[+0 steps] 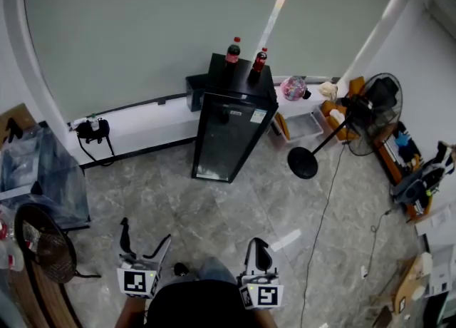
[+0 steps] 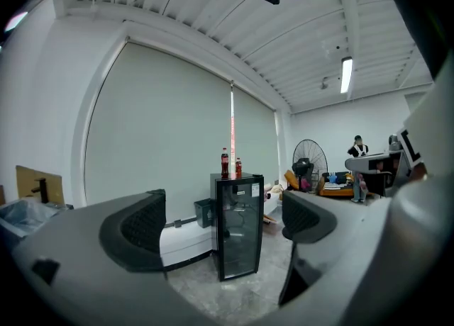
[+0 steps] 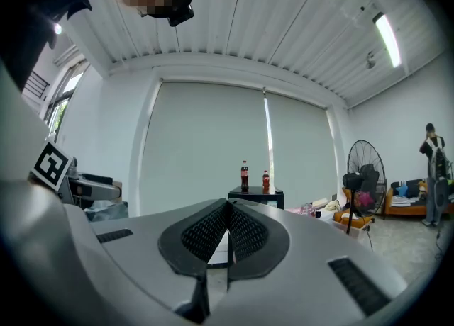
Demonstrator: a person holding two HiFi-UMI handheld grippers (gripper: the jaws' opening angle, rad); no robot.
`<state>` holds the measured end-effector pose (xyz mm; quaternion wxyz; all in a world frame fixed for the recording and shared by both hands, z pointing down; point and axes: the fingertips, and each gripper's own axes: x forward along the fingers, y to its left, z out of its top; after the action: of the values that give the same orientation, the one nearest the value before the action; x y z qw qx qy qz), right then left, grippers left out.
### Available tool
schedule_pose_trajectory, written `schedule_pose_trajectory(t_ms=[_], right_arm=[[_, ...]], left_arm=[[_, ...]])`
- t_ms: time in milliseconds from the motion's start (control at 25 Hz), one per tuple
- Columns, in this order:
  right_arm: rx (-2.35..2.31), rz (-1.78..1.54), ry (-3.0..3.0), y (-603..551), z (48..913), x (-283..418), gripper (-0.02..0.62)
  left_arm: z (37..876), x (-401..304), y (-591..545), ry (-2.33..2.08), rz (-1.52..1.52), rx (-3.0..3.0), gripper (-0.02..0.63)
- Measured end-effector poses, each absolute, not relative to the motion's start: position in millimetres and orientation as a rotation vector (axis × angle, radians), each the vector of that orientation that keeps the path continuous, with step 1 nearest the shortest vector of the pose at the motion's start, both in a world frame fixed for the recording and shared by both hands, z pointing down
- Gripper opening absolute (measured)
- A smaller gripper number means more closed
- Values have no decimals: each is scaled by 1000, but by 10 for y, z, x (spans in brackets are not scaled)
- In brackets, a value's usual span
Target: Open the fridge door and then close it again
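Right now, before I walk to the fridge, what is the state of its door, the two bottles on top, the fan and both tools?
Fridge door: closed.
Taller bottle: upright, cap on.
Shorter bottle: upright, cap on.
Fan: standing on its base; cannot tell whether it is running.
Left tool: open, nothing between the jaws.
Right tool: shut, nothing between the jaws.
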<state>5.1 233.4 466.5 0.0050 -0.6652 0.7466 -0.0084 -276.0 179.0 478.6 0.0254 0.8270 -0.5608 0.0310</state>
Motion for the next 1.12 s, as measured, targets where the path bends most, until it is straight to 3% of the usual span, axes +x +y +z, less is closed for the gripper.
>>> schedule_pose_trajectory(t_ms=[600,1120], right_arm=[[-2079,-51,2337,1992,4748,34,9],[-2025,-73,2354,806,4775,479,9]], left_arm=[[4985,-2708,1519,-1673,170,2560,494],[4914,-2335,436,-1727,202,2528,494]])
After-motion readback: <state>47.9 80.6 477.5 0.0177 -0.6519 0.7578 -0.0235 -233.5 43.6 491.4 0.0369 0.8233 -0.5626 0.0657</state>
